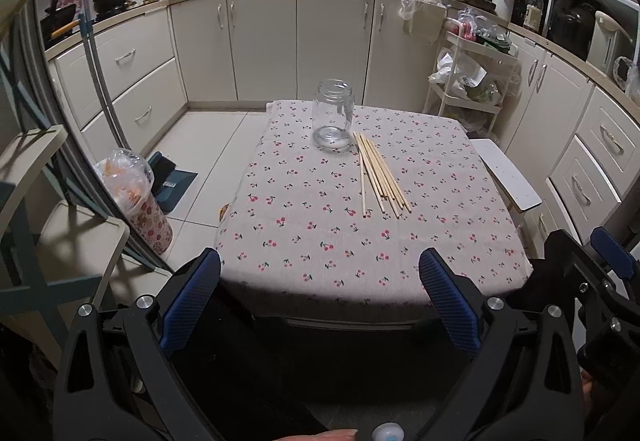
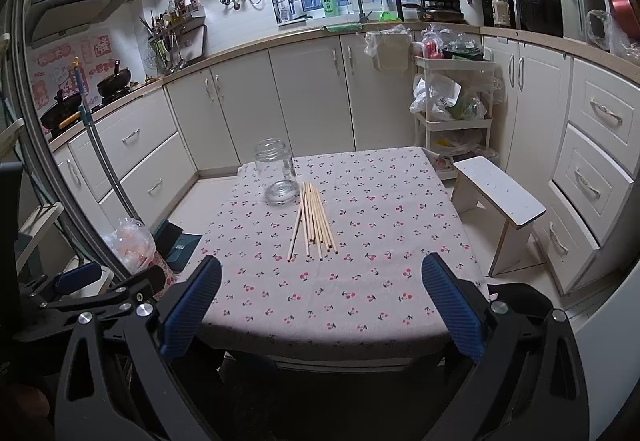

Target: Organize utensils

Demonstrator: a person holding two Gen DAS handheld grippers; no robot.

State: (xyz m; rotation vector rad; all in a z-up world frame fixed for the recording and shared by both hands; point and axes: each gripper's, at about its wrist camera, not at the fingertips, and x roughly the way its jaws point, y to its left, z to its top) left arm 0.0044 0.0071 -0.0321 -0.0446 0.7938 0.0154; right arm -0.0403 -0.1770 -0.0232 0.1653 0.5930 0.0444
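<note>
Several pale wooden chopsticks (image 1: 378, 173) (image 2: 314, 219) lie in a loose bundle on the cherry-print tablecloth (image 1: 304, 233) (image 2: 380, 209). Just behind their far ends stands an empty clear glass jar (image 1: 333, 115) (image 2: 278, 171), upright and uncapped. My left gripper (image 1: 320, 281) hovers open at the table's near edge, well short of the chopsticks, with nothing between its blue pads. My right gripper (image 2: 320, 287) is likewise open and empty over the near edge. The right gripper also shows at the lower right of the left wrist view (image 1: 612, 253).
A white stool (image 2: 500, 197) (image 1: 508, 173) stands by the table's right side. Further right is a white trolley (image 2: 452, 113) full of bags. A patterned bin with a plastic bag (image 1: 138, 201) sits on the floor to the left. Cabinets ring the room.
</note>
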